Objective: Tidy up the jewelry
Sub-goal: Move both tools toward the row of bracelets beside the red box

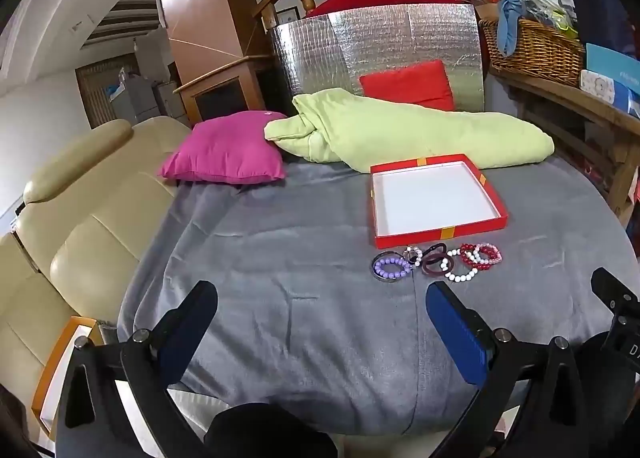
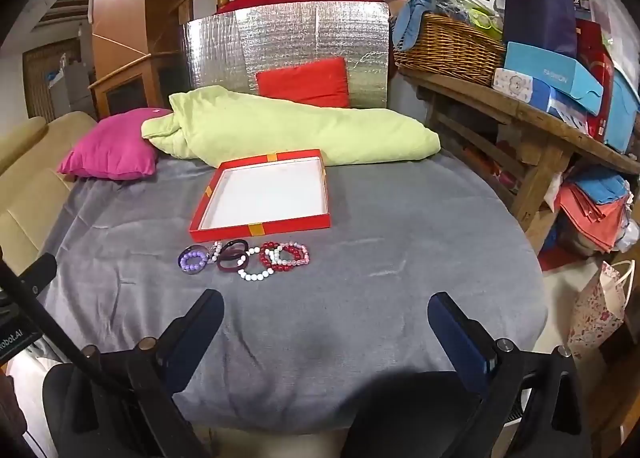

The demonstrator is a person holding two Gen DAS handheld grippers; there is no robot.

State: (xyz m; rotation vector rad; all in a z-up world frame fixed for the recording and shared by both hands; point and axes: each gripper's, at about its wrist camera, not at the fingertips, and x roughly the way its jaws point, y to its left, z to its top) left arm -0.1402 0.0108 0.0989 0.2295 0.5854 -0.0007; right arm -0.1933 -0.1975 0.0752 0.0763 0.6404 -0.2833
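Note:
A shallow red box (image 1: 436, 233) with a white inside lies open on the grey blanket (image 1: 280, 258); it also shows in the right wrist view (image 2: 260, 226). Just in front of it lies a row of bracelets: a purple bead one (image 1: 391, 266) (image 2: 194, 260), a dark hair tie (image 1: 434, 258) (image 2: 232, 256), a white bead one (image 1: 460, 273) (image 2: 252, 273) and a red bead one (image 1: 474, 257) (image 2: 280, 256). My left gripper (image 1: 320, 298) is open and empty, short of the bracelets. My right gripper (image 2: 326, 308) is open and empty, to their right.
A pink cushion (image 1: 224, 151), a green quilt (image 1: 400, 133) and a red cushion (image 1: 408, 83) lie at the far side. A beige sofa (image 1: 80, 217) stands to the left. A wooden bench (image 2: 540, 125) with a basket (image 2: 448, 49) and boxes stands to the right.

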